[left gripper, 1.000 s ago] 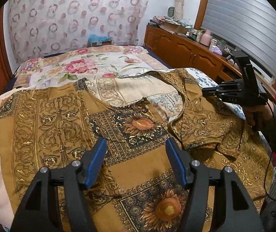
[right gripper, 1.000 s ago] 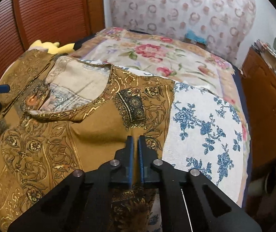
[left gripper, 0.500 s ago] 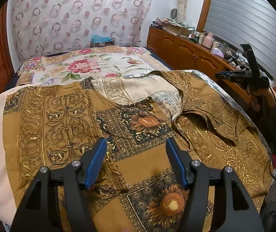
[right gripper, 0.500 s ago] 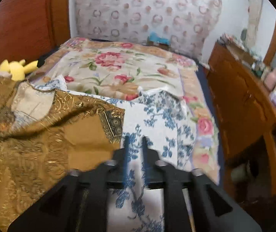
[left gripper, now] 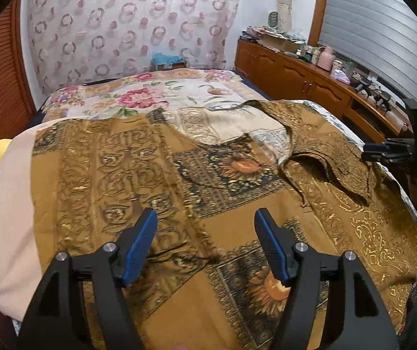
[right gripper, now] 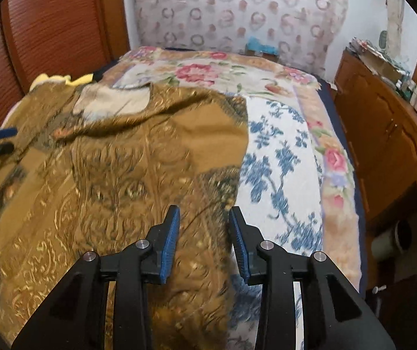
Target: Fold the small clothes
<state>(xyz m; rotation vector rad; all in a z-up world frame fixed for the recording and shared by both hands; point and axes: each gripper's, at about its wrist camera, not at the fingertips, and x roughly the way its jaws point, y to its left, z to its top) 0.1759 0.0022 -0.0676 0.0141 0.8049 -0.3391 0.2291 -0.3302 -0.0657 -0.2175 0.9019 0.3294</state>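
Over the bed, the right hand-held gripper has just parted its jaws, dropping the folded-in sleeve of the mustard-gold sunflower-print fabric shirt, while the left hand-held gripper hangs apart and empty.

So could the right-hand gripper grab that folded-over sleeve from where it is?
Probably yes: the right gripper is open and empty above the brown garment, and nothing lies between it and the folded sleeve.
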